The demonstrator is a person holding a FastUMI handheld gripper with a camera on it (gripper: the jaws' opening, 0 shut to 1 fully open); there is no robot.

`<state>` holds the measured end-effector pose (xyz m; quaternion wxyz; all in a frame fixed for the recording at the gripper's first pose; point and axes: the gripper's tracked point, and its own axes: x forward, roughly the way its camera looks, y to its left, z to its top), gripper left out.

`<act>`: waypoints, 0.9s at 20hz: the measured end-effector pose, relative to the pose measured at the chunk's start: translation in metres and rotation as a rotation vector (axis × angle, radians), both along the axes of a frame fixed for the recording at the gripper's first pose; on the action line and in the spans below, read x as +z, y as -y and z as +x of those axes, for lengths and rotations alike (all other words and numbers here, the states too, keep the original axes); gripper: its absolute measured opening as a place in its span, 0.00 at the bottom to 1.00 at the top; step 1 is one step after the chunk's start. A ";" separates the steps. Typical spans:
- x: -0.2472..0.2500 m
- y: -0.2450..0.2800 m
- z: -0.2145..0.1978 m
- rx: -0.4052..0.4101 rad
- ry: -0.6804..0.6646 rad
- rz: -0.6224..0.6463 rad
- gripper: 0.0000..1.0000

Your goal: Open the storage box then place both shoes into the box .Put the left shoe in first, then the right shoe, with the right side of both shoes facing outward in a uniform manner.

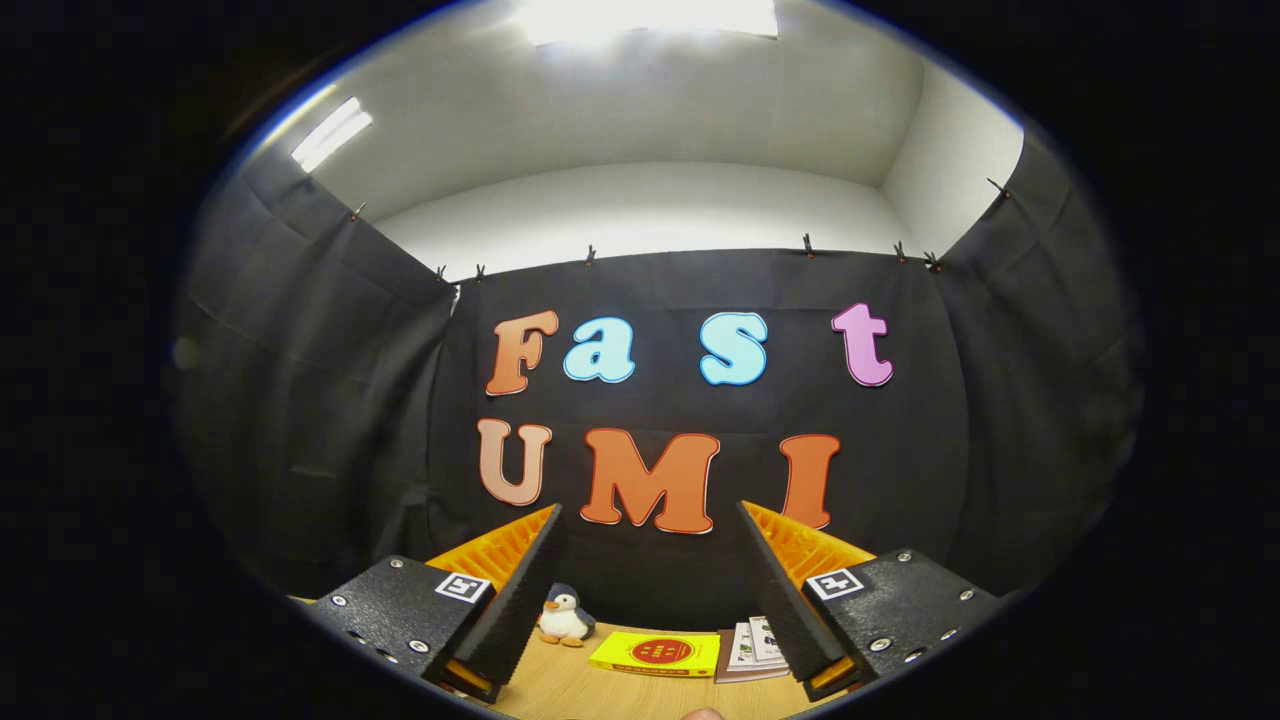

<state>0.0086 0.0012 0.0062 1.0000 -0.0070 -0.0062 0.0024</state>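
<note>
in the gripper view, the gripper (pixel 650 600) points level and a little up, toward the black cloth wall (pixel 330 400) of the booth. its two fingers are spread wide apart. nothing is between them and they touch nothing.

past the fingers there is a light brown wooden table (pixel 580 690). on it, just ahead of the left finger, sits a small soft toy penguin, black and white with an orange beak (pixel 563 615). in the gap between the fingers, a bit farther on, lies a flat yellow book with a red oval on its cover (pixel 657 653). next to it, close to the right finger, is a small stack of white paper booklets (pixel 752 645). above the cloth are a white wall and a bright ceiling light (pixel 645 18).

the storage box and the two shoes are the things the job needs. none of them lies between the fingers, ahead of them, or on the bit of table past them. so which way the box lies from the fingers, and which way its long side runs, cannot be told here.

the job looks like it has not started. a good guess is that the gripper must tip down or turn to find the box first, with the fingers kept wide to catch its lid.
</note>
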 end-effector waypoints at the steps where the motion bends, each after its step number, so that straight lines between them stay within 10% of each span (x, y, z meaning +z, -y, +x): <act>1: -0.002 0.001 0.000 -0.005 -0.003 -0.002 0.99; 18: -0.110 -0.079 -0.023 0.167 -0.280 0.196 0.99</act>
